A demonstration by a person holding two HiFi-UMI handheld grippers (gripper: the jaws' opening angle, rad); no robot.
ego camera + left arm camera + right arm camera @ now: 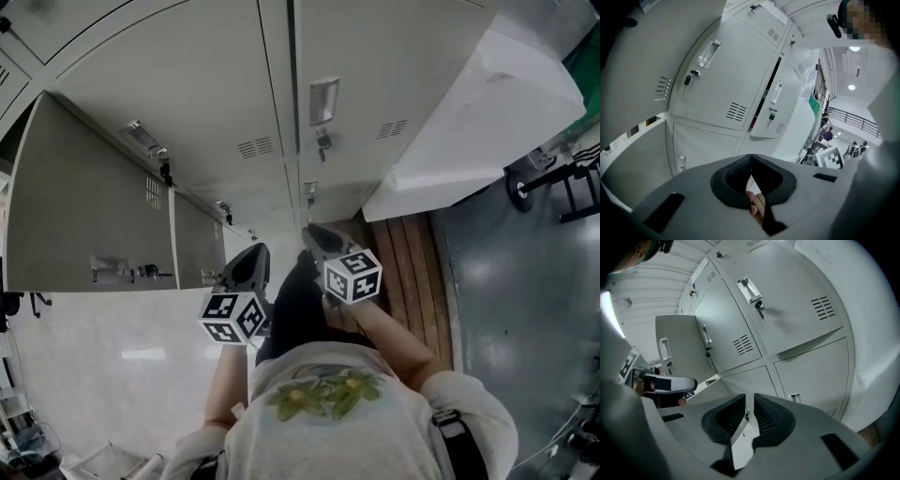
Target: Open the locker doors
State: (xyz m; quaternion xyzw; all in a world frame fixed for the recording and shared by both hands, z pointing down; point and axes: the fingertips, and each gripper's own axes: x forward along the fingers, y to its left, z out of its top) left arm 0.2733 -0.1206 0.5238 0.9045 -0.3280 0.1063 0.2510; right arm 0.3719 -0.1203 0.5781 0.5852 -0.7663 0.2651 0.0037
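A bank of grey lockers (375, 75) faces me. At the left, two upper doors (89, 202) (197, 246) stand swung open. The right-hand upper door (323, 98) is closed, and a key hangs in its lock (322, 145). In the left gripper view one door (776, 101) stands ajar with a dark gap beside it. My left gripper (251, 258) (751, 157) is shut on nothing, held away from the doors. My right gripper (322, 236) (749, 397) hangs before the lower lockers (813, 376), its jaws nearly together with only a thin slit and nothing between them.
A white panel (478, 122) leans against the lockers at the right. Below it run a strip of wooden flooring (408, 272) and a dark floor (516, 309) with a black wheeled frame (553, 178). Distant people (827, 136) stand in a hall.
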